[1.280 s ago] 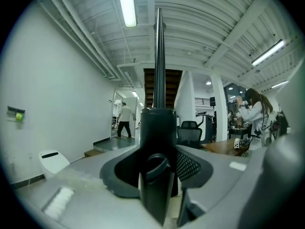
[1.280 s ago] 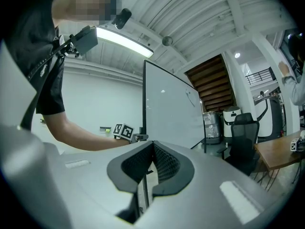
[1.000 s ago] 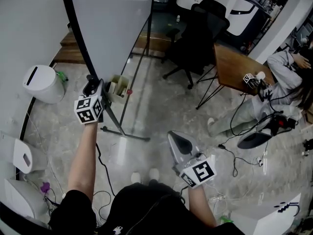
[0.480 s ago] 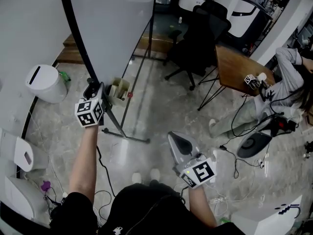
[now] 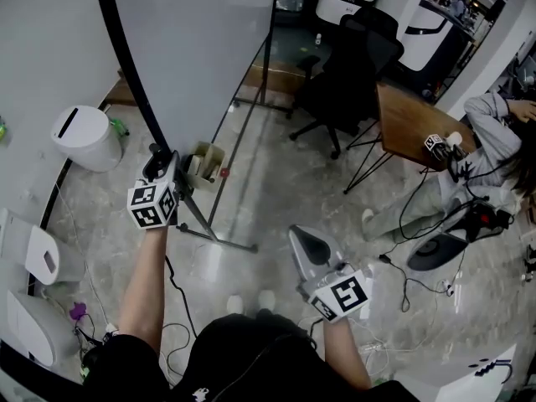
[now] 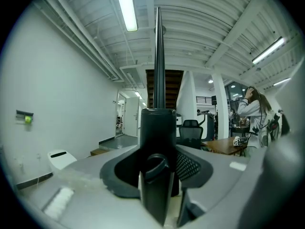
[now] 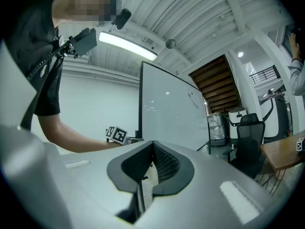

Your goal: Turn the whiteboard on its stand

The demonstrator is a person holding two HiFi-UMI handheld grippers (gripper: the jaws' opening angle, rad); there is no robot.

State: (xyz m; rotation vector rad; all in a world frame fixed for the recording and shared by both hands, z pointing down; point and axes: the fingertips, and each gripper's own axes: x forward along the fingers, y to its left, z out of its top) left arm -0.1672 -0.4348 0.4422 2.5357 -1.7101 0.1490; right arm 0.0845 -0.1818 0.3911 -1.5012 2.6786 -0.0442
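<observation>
The whiteboard (image 5: 193, 48) stands on its black stand (image 5: 213, 237), seen from above in the head view, with a black frame edge (image 5: 126, 65) along its left side. My left gripper (image 5: 157, 153) is shut on that frame edge low down. In the left gripper view the frame (image 6: 158, 70) runs straight up from between the jaws of the left gripper (image 6: 159, 161). My right gripper (image 5: 303, 237) hangs lower right, away from the board, shut and empty. In the right gripper view, the right gripper (image 7: 150, 168) faces the whiteboard (image 7: 169, 113).
A small tray (image 5: 203, 162) hangs on the stand by my left gripper. A white bin (image 5: 84, 136) is at the left. A black office chair (image 5: 352, 65), a wooden table (image 5: 414, 115) and a seated person (image 5: 494, 132) are at the right, with cables (image 5: 419, 249) on the floor.
The head view has drifted a little, so the board and room sit slightly further right. My left gripper stays clamped on the frame; the right gripper has not moved.
</observation>
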